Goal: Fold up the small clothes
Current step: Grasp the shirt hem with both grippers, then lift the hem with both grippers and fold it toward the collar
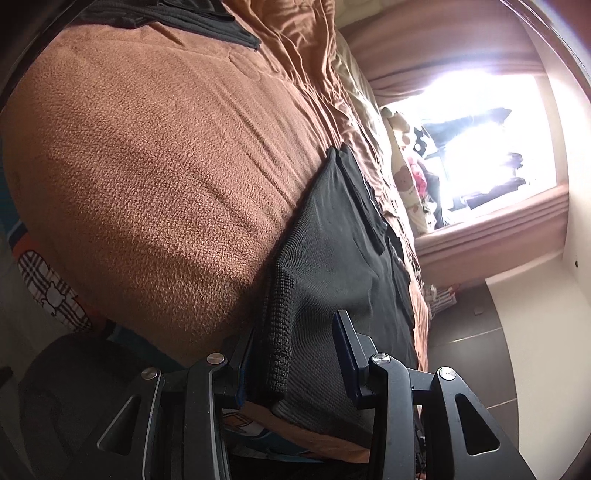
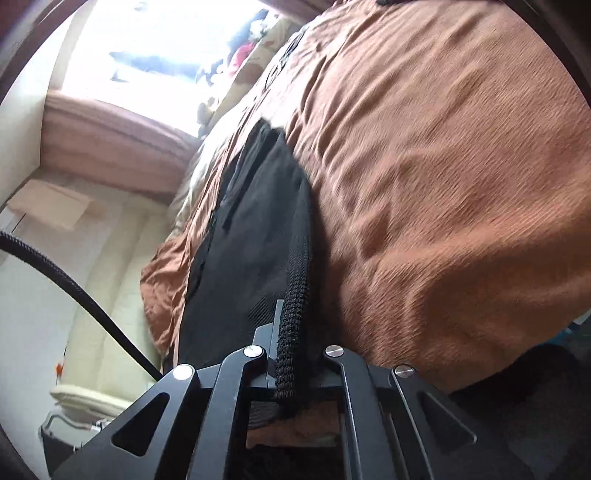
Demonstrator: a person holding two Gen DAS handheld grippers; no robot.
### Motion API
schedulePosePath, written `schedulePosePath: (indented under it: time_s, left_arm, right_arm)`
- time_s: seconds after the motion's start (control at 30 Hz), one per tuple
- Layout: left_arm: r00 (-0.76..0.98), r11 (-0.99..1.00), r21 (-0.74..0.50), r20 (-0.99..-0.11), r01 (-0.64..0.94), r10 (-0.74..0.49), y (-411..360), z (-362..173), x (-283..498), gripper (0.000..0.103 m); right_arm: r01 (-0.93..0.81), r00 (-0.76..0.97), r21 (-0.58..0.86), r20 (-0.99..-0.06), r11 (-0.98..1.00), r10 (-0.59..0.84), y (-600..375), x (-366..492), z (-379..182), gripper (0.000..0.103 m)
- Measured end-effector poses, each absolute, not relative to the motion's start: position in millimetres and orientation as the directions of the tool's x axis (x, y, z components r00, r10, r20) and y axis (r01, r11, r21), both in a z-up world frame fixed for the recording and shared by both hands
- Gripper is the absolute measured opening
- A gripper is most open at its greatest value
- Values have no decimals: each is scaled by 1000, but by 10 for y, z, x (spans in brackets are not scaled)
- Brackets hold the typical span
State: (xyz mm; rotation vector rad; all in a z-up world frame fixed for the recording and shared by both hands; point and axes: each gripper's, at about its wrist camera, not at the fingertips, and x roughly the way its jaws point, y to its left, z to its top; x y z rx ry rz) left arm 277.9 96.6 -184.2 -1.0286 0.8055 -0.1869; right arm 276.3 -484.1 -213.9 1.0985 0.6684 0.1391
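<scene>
Now the left gripper [image 1: 295, 354] stands spread around the black waffle-knit garment [image 1: 332, 243] on the brown fleece blanket [image 1: 147, 147]; the right gripper [image 2: 295, 332] pinches its edge.

Beyond the brown fleece blanket [image 1: 155, 155], the bright window [image 1: 480, 140] is blown out to white, its sill clutter unreadable; a second dark folded garment [image 1: 207, 18] is cut off at the frame's top; the blanket's weave [image 2: 443, 184] smears with motion blur.

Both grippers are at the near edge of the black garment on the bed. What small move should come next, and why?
Probably close the left gripper on the ribbed hem of the black garment. Its jaws stand apart around that edge, while the right gripper already looks clamped on its end of the hem. With both ends held, the edge could be lifted and folded over on the brown blanket.
</scene>
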Motion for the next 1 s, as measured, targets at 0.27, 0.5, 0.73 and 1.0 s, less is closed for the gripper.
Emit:
schedulePosePath:
  time_s: [0.27, 0.5, 0.73, 1.0]
  left_arm:
    - [718, 503, -827, -507, -250, -476, 924, -1900, 2708, 32]
    - [715, 511, -829, -498, -227, -490, 903, -1918, 2643, 32]
    - [701, 519, -821, -515, -238, -493, 922, -1952, 2623, 8]
    - [751, 478, -864, -419, -157, -511, 1102, -1670, 2504, 6]
  right_arm:
    - [237, 824, 850, -432, 470, 367, -4960, 2506, -2060, 0]
    - [241, 808, 840, -451, 485, 379, -4910, 2616, -2092, 0]
    - [249, 801, 835, -462, 490, 380, -4966, 2596, -2068, 0]
    - [197, 820, 834, -428, 515, 381, -4956, 2602, -1757, 0]
